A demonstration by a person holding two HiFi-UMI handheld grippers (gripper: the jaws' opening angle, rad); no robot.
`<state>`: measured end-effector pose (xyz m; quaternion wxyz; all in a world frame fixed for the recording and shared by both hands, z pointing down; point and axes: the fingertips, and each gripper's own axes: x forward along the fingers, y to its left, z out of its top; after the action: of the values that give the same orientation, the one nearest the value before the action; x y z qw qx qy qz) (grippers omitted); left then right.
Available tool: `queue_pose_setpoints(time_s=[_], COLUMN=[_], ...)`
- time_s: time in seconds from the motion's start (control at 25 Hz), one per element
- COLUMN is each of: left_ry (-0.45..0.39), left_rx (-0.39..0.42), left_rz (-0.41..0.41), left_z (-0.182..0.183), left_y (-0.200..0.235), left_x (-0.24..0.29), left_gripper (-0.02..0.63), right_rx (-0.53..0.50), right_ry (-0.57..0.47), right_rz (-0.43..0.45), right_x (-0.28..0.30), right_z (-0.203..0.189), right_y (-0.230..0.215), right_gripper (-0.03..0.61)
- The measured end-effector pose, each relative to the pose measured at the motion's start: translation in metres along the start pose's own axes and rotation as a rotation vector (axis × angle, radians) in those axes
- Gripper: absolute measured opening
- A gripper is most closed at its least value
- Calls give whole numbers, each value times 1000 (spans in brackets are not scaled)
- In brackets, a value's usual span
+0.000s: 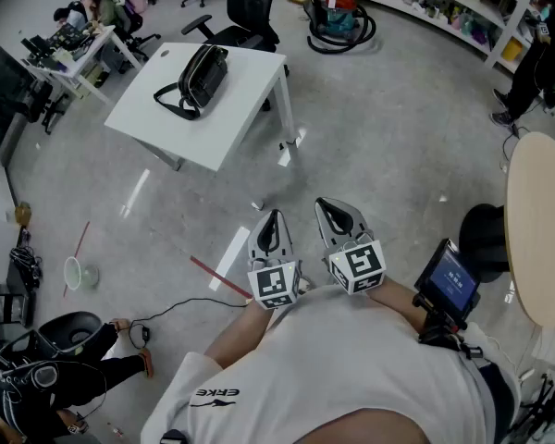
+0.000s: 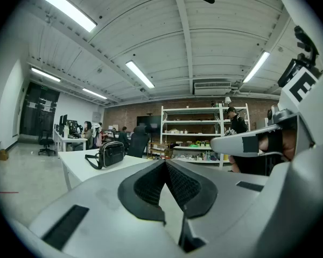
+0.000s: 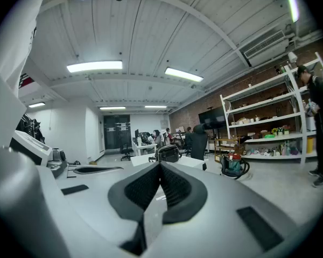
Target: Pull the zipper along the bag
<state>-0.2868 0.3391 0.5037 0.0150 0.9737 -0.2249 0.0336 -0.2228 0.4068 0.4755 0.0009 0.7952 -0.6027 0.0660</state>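
The pull is not yet begun: the bag (image 1: 199, 80) lies on the worktop (image 1: 236, 123) at 11 o'clock, well apart from the left gripper (image 1: 271, 218) and the right gripper (image 1: 331, 209), whose jaws are closed and empty, so they probably must first come near it and open.

Head view: mounted above the shoulders, facing forward and steeply down. Left gripper (image 1: 274, 218) and right gripper (image 1: 326, 207) close below; table (image 1: 224, 128) with bag (image 1: 202, 77) well off, upper left.

Left gripper view: rides on the left gripper, looks level along its jaws, low. Table and bag (image 2: 112, 153) ahead-left at a distance; shelves (image 2: 189, 127) behind.

Right gripper view: rides on the right gripper, looks almost level. Bag (image 3: 167, 153) far off, dead ahead past the jaw tips.

Shared by all three: table, bag, shelves.
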Motion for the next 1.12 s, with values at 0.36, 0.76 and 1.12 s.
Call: queue_pose_setpoints(time_s=[0.36,0.76,1.12], left_ry=[5,-2,-17], left_rx=[-1,-13,-18], left_rz=[-23,-63,-76], left_z=[-4,-6,-7], left_y=[3,22,38], left_x=[1,-1,7], left_gripper=[2,2,2], right_rx=[-4,-9,-5], right_ry=[-2,-3,-7], right_rz=[-9,-56,-87], right_x=[4,12,24], right_z=[-3,-3,-5], right_y=[4,17,17], right_gripper=[3,3,3])
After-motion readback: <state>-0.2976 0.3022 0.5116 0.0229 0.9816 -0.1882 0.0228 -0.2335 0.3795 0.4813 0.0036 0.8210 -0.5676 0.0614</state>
